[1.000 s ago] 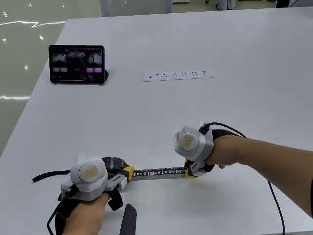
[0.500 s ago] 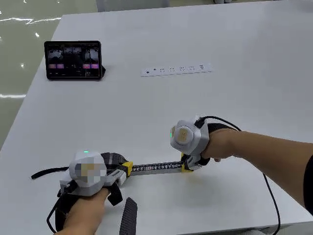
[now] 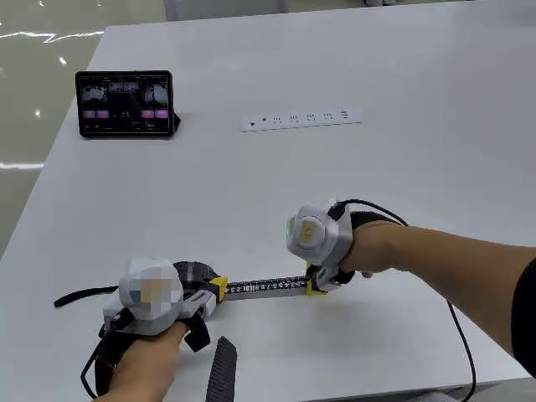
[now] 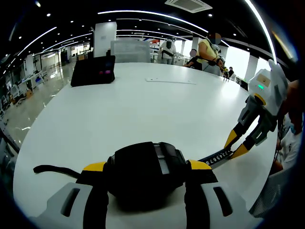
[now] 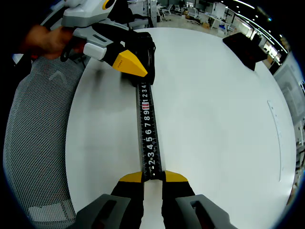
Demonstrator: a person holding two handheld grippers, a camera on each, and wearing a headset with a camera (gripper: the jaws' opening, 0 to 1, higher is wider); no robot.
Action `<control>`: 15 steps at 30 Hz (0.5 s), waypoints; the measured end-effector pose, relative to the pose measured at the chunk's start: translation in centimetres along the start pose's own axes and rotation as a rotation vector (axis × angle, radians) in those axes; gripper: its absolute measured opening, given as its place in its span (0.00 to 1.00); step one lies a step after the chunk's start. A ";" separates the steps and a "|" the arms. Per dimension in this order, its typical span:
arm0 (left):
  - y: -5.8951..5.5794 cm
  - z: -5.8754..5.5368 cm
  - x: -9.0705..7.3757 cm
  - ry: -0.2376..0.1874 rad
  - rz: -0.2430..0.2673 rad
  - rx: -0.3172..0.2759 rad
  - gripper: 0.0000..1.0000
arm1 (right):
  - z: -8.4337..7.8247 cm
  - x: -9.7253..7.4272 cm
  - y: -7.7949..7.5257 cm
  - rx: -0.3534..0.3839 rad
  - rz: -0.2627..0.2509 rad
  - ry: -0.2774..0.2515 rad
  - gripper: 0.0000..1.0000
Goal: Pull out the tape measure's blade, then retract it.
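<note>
Right gripper view: the right gripper (image 5: 152, 177) is seen shut down on the free end of the blade (image 5: 147, 124), which is pinched between its yellow fingertips (image 5: 131, 177) with almost no gap left. From there the blade is stretched straight and flat, numbers up, just above the white table (image 5: 214, 109), to the black case (image 5: 143, 47). The case is clamped by the left gripper (image 4: 147, 167); in the left gripper view its jaws are closed against the two sides of the case, which is rested on the table near the front edge. A black cord (image 4: 52, 169) is trailed from the case to the left. In the head view the pulled-out blade is laid between the two grippers, which are held well apart, the right one slightly farther from the person. At the far left of the table a tablet (image 3: 124, 104) is propped upright, and a white power strip (image 3: 301, 119) is laid flat beyond the grippers. People (image 4: 209, 52) can be made out in the background of the left gripper view.
</note>
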State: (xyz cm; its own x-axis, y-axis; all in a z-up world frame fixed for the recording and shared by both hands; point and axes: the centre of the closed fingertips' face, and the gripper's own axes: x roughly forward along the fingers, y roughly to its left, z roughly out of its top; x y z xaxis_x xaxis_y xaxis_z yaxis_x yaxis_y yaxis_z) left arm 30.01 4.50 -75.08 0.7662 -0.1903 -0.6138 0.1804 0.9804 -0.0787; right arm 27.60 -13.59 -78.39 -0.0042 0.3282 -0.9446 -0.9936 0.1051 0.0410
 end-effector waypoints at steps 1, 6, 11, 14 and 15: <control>0.0 0.0 0.0 0.000 0.000 0.000 0.60 | 0.0 0.0 0.0 -0.001 0.000 0.000 0.10; 0.0 0.0 0.0 0.001 0.000 -0.001 0.60 | 0.3 0.1 0.0 -0.010 0.004 0.003 0.10; 0.0 0.0 0.0 0.001 0.001 -0.001 0.60 | 0.4 0.2 0.1 -0.011 0.005 0.001 0.10; 0.0 0.0 0.0 0.002 0.001 -0.001 0.60 | 0.6 0.2 0.1 -0.012 0.006 -0.001 0.10; 0.0 0.0 0.0 0.002 0.001 -0.001 0.60 | 0.6 0.2 0.1 -0.012 0.007 -0.002 0.10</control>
State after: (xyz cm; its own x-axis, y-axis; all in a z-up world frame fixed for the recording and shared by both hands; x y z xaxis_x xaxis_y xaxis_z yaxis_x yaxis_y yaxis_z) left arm 29.96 4.48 -75.09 0.7653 -0.1893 -0.6152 0.1789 0.9807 -0.0792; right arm 27.60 -12.92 -78.41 -0.0105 0.3309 -0.9436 -0.9948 0.0920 0.0434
